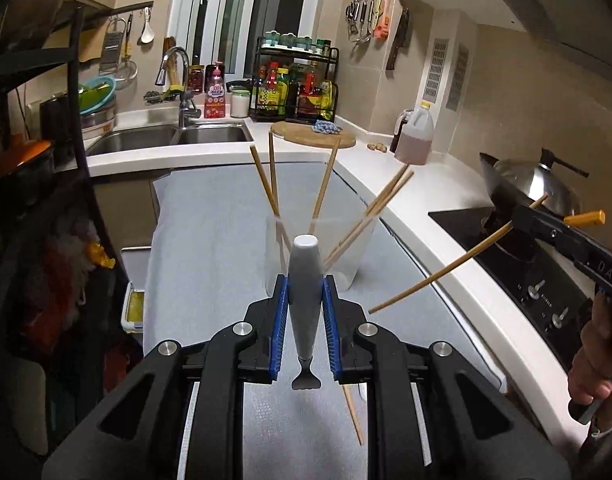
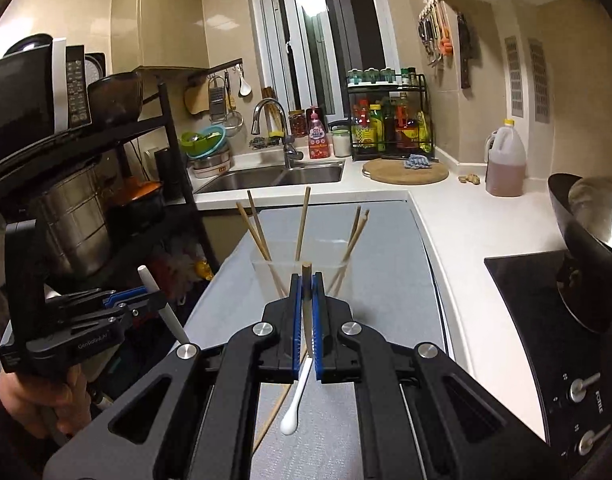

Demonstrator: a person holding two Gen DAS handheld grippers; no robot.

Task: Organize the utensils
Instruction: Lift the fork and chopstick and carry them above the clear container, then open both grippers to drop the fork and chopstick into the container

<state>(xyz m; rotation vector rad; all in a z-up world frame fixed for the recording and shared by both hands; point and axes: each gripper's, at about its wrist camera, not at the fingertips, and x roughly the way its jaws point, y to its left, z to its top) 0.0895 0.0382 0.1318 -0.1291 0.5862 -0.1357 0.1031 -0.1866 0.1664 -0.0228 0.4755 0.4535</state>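
Note:
My left gripper (image 1: pixel 304 280) is shut on a grey-handled utensil (image 1: pixel 304 280), handle end up, held above the grey mat (image 1: pixel 209 240); it also shows in the right wrist view (image 2: pixel 153 294). My right gripper (image 2: pixel 306 280) is shut on a wooden chopstick (image 2: pixel 306 312); in the left wrist view that chopstick (image 1: pixel 442 270) slants down to the left from the gripper (image 1: pixel 520 216). A clear plastic cup (image 1: pixel 350 248), (image 2: pixel 265 270) stands just ahead of both grippers and holds several chopsticks (image 1: pixel 326 180). A loose chopstick (image 1: pixel 353 414) and a white spoon (image 2: pixel 295 404) lie on the mat below.
A wok with lid (image 1: pixel 534 184) sits on the black stove (image 1: pixel 518 264) at right. An oil jug (image 1: pixel 414 136), a round wooden board (image 1: pixel 314 136), a spice rack (image 1: pixel 297 80) and a sink (image 1: pixel 169 136) are behind. A black shelf (image 2: pixel 85 184) stands at left.

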